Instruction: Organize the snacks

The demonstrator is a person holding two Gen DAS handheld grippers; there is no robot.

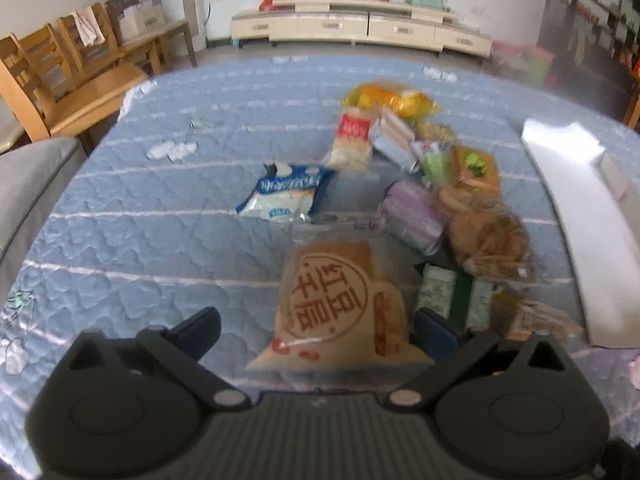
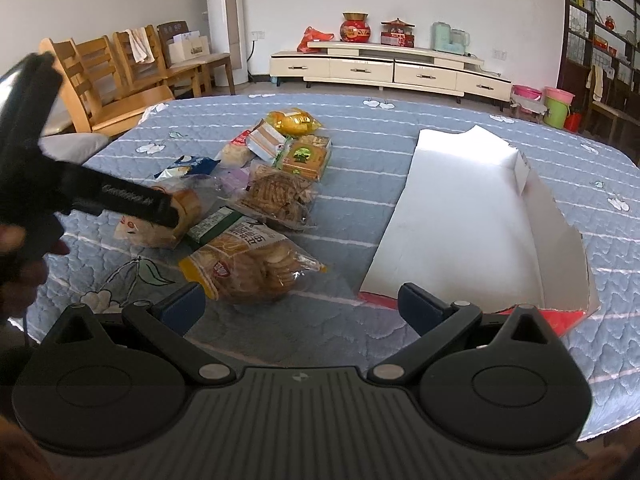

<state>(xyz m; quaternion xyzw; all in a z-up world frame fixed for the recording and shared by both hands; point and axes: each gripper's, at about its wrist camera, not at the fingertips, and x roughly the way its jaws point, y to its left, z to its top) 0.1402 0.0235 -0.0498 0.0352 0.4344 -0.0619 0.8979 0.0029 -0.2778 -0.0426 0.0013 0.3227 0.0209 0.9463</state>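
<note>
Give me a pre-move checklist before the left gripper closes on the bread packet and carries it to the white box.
1. Left gripper open: ok, fingers spread.
2. Bread packet between the left fingers: ok, centred, lying on the table.
3. Neighbours clear of the right-hand finger: not ok, green packet sits right beside it.
4. White box empty and open-topped: ok.
5. Right gripper out of the way: ok, open, holding nothing, near the cookie bag.
6. Left view sharp enough to judge depth: cannot tell, it is blurred.
</note>
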